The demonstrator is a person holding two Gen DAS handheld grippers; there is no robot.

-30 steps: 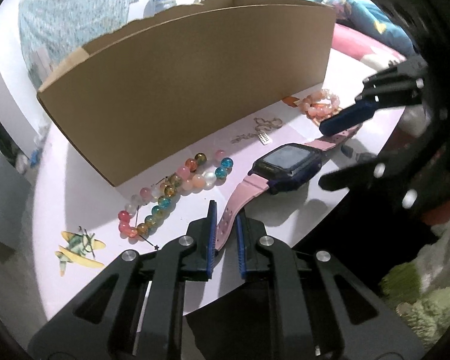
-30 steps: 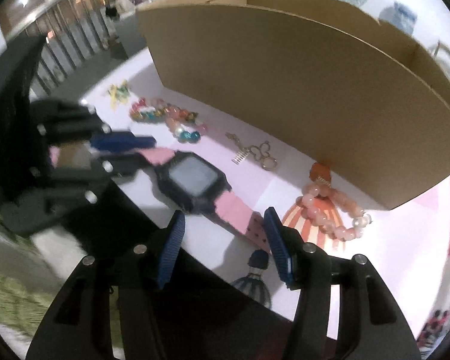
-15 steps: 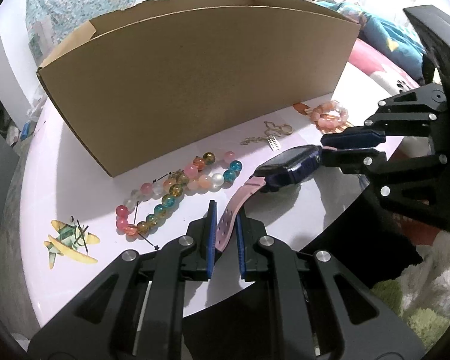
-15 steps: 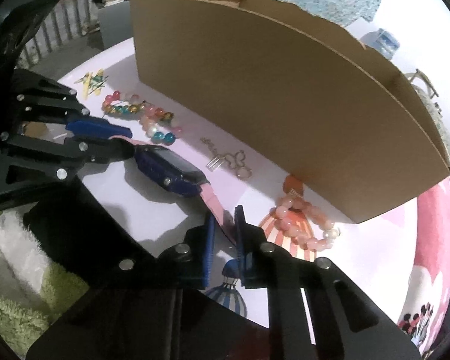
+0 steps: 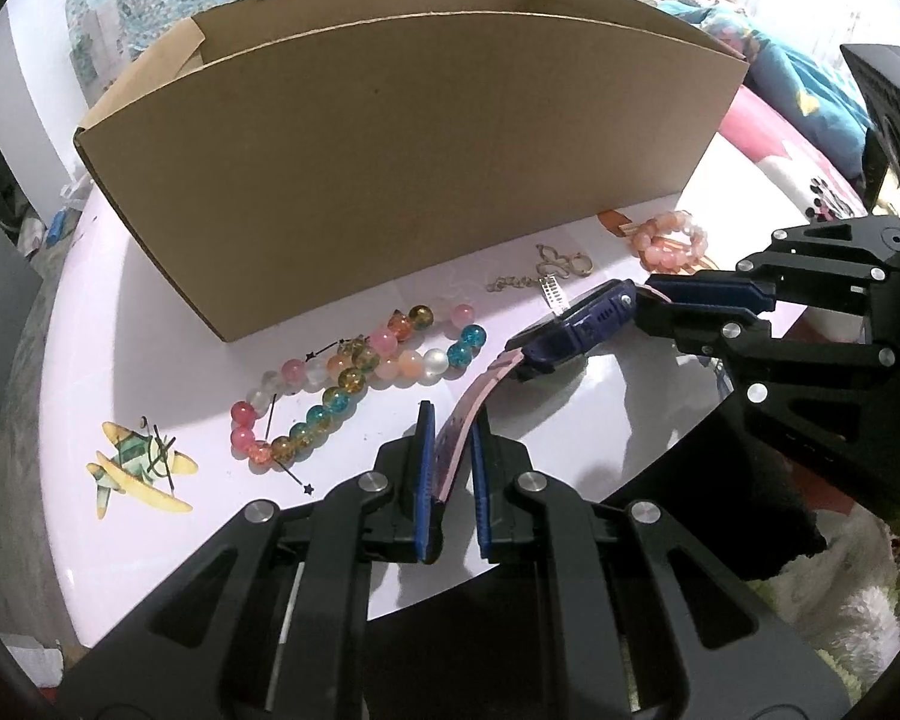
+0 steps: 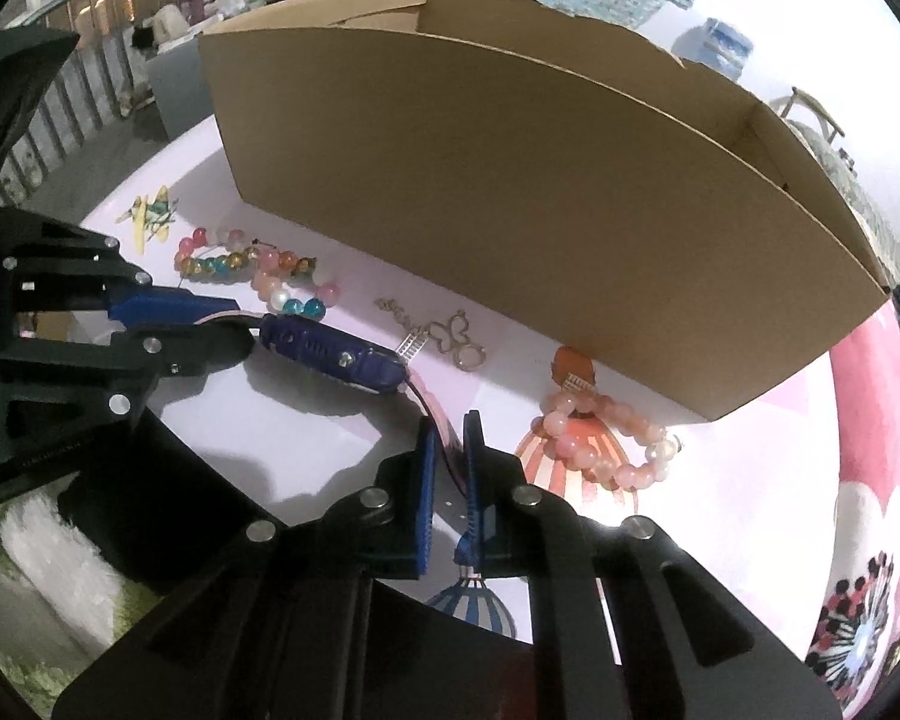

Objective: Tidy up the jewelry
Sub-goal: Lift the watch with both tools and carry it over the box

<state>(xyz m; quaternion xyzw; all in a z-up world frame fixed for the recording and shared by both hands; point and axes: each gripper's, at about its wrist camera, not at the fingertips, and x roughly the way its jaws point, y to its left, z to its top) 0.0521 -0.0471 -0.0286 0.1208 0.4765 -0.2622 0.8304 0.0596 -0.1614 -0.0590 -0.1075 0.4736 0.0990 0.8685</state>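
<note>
Right wrist only — balloon print, watch in both views

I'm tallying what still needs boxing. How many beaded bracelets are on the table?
2: a multicoloured beaded bracelet by the cardboard box's left end, and a pink beaded bracelet near its right end. The box's inside is hidden.

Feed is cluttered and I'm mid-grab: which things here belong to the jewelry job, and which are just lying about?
Job:
- watch, a strap end in the left claw and the right claw
- multicolour bead bracelet
- pink bead bracelet
- gold chain
- cardboard box

Lying about:
- bedding
- water bottle
</note>
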